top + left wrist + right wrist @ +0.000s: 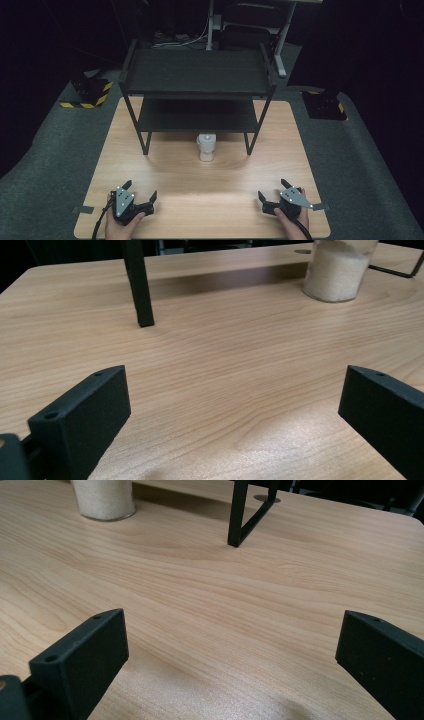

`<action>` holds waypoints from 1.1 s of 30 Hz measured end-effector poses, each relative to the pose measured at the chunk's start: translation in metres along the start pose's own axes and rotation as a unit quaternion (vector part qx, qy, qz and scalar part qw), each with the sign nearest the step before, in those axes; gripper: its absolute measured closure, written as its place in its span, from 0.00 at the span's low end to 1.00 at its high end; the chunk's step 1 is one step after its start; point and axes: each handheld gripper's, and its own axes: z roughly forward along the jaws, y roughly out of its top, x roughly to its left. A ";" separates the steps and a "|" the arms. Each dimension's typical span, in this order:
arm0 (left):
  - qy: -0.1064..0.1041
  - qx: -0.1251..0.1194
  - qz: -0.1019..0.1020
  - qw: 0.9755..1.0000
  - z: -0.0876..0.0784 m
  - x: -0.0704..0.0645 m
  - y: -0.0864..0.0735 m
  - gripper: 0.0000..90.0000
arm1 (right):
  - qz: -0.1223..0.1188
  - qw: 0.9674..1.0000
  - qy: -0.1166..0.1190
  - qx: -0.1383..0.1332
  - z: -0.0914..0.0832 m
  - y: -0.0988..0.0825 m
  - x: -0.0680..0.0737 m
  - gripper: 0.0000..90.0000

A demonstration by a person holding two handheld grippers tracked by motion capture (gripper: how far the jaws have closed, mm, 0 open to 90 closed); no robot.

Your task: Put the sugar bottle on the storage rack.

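Low in the high view, the left gripper (pixel 141 192) rests at the lower left of the table (pixel 165 175) and the right gripper (pixel 272 193) at the lower right, each held in a hand; both have their jaws spread wide with nothing between them, as each gripper's own view confirms, bare wood showing between the black jaws. Further up, near the middle of the frame, the jar (pixel 206 146) stands upright on the tabletop, just in front of the black rack (pixel 197 75) and between its two front legs, well apart from both grippers. In the left gripper view the jar (pixel 339 270) sits at the upper right, clear-walled and filled with a pale granular stuff; in the right gripper view the jar (pixel 103 499) is at the upper left. It looks like glass or hard plastic: stiff, smooth, probably slippery, and fairly heavy for its size with that filling, so breakable if tipped or dropped. The safest hold is likely across the straight wall at mid height, jaws square to it, keeping it upright. Its top is too small to make out.
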 end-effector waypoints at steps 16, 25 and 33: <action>-0.010 -0.001 0.002 1.000 -0.001 -0.003 0.002 0.01 | -0.007 1.000 0.005 -0.007 -0.001 -0.002 -0.001 0.00; -0.008 -0.028 -0.006 1.000 -0.002 -0.018 0.015 0.01 | -0.005 1.000 0.006 -0.012 -0.001 -0.004 -0.002 0.00; -0.016 -0.051 -0.009 0.999 0.010 -0.032 0.035 0.01 | -0.006 1.000 0.006 -0.012 -0.001 -0.004 -0.001 0.00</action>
